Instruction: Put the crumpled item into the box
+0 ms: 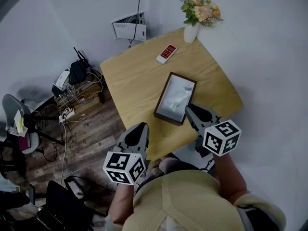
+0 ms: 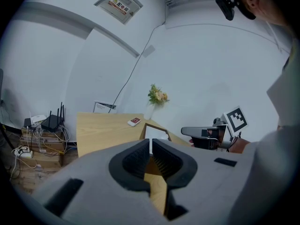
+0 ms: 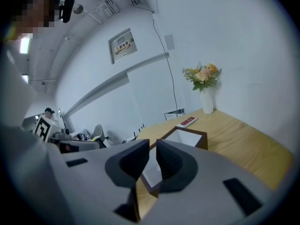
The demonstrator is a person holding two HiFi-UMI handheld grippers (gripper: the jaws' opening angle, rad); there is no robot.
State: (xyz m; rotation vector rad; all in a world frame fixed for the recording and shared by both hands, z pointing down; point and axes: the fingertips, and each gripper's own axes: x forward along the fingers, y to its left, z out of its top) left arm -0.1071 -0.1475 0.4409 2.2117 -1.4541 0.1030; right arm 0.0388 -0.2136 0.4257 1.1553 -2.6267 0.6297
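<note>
Crumpled white item [image 1: 175,100] lies inside the open brown box [image 1: 162,94], which sits on the wooden table [image 1: 134,78].

Left gripper [image 1: 139,127]: over the table's near edge, apart from the box. Jaws drawn together, nothing between them.

Right gripper [image 1: 192,109]: tip above the box's near corner. Jaws also together, a thin slit only, and empty.

Far side of the table: red remote [image 1: 166,53] and a white vase of flowers [image 1: 191,32] at the corner.
</note>
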